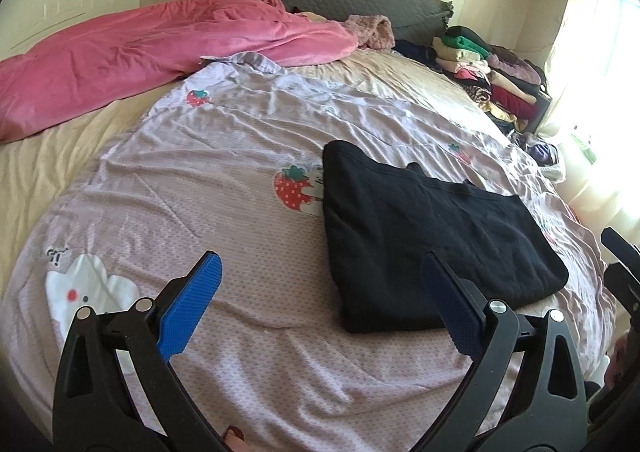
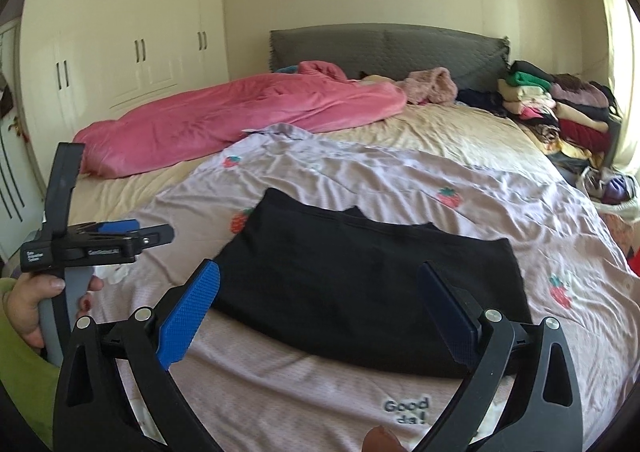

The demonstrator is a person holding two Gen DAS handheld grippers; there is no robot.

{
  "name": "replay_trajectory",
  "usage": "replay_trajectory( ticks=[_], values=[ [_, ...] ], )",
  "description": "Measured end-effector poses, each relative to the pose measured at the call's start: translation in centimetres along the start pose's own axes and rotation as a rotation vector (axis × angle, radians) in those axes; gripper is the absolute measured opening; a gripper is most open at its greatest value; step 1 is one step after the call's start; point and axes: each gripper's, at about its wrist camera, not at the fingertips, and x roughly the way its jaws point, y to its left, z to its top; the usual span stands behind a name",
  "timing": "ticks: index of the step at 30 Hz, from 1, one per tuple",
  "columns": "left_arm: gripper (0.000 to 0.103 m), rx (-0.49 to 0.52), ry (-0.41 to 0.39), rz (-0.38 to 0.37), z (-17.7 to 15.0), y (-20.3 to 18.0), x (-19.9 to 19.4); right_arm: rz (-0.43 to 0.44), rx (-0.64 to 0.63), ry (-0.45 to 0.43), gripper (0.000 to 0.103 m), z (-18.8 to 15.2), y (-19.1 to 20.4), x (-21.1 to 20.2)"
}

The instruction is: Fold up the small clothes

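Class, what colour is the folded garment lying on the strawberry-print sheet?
Black: the folded garment shows best in the right wrist view.

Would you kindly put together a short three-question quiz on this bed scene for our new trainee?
1. True or false: the black folded garment lies flat on the lilac strawberry-print sheet, with neither tool touching it.
2. Multiple choice: where is the pile of folded mixed-colour clothes? A) beside the grey padded headboard, on the window side; B) on the pink crumpled duvet; C) on the floor by the cream wardrobe.
3. Fill in: the left tool and the right tool both stand ____, with nothing between the blue pads.

Key: 1 true; 2 A; 3 open.
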Motion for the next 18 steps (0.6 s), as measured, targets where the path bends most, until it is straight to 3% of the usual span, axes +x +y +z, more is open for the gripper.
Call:
replay_trajectory(
  ticks=[18],
  values=[
    [0.093, -0.093, 0.006, 0.015, 0.0, 3.9, 0.8, 0.017, -0.123, 0.112, 0.098, -2.0, 4.0, 5.7]
  ],
)
